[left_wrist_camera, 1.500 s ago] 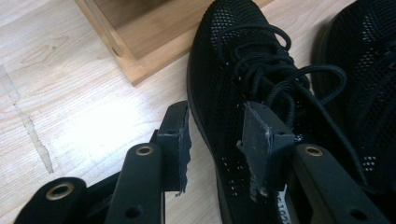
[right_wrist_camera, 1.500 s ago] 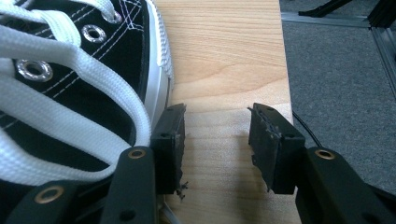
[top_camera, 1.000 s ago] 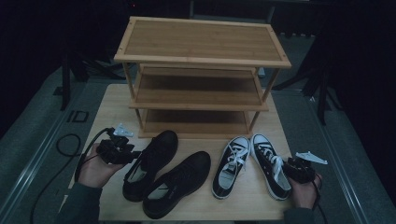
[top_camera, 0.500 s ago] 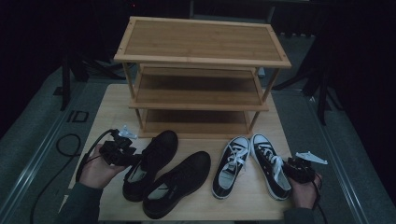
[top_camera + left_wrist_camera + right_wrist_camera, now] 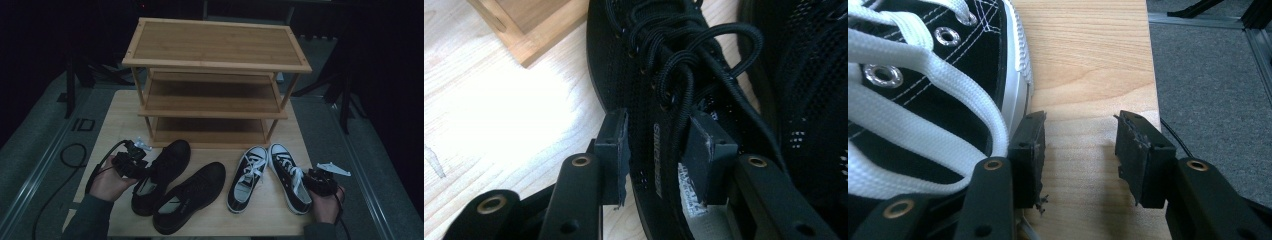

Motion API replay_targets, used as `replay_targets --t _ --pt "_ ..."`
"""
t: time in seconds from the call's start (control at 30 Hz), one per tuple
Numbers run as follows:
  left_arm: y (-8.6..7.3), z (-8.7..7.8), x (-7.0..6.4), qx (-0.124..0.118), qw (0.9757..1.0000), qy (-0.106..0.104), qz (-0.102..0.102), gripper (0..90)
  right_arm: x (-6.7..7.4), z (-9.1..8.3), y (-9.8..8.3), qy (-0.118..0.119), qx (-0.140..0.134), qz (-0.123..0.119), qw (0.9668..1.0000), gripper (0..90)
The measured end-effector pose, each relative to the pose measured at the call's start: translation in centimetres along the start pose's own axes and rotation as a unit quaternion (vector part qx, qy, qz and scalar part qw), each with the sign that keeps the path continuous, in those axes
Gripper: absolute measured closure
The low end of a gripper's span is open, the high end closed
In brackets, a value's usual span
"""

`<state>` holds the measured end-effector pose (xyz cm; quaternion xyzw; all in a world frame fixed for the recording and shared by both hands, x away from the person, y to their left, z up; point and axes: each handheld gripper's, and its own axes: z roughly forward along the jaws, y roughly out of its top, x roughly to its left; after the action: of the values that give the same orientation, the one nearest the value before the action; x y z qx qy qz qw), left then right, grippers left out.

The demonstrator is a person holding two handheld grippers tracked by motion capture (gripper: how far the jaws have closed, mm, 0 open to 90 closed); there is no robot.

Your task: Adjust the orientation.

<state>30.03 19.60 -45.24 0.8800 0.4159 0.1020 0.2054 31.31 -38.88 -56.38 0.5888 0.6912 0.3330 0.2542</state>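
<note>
The room is dark all around, and a light wooden table [image 5: 115, 125] sits in the middle with a bamboo shoe rack [image 5: 215, 55] at its far side. The rack has three shelves, and none of them holds a shoe yet.

In front of the rack there are four shoes — two black ones on the left and two black-and-white sneakers on the right. The left gripper [image 5: 656, 150] is at the left black shoe [image 5: 162, 175], the one closest to the table's left edge. In the left gripper view its jaws are about half open, one on each side of the shoe's side wall near the laces. The pads are close to the cloth, but I cannot tell if they are pressing on it yet.

The right gripper [image 5: 1080, 155] rests next to the right sneaker [image 5: 290, 177], just beside its white rubber edge. Its jaws are half open with only bare table between them, so it holds nothing.

To do this step well, I think the left gripper should squeeze the shoe's wall firmly, not the laces — laces slip. Then it can lift the shoe straight up before moving to a shelf.
</note>
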Motion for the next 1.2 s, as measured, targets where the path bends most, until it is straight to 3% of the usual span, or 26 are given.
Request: replay_targets --t 0.37,0.57,0.73,0.83,1.2 --pt "0.3 2.0 0.4 0.031 0.9995 -0.004 -0.012 64.2 0.0 0.0 0.0 0.0 0.0 0.0 1.0 54.4" --pt "0.6 2.4 0.2 0.043 0.999 0.009 -0.009 64.4 0.0 0.0 0.0 0.0 0.0 0.0 1.0 54.4" --pt "0.7 2.6 0.0 0.045 0.9989 0.01 -0.003 77.3 0.0 0.0 0.0 0.0 0.0 0.001 1.0 54.3" --pt "0.8 2.7 -0.3 0.046 0.9987 0.023 0.001 86.6 0.0 0.0 0.0 0.0 0.0 0.001 1.0 54.3" --pt "0.7 2.4 0.2 0.034 0.999 0.025 -0.012 88.2 0.0 0.0 0.0 0.001 -0.001 0.001 1.0 54.2"
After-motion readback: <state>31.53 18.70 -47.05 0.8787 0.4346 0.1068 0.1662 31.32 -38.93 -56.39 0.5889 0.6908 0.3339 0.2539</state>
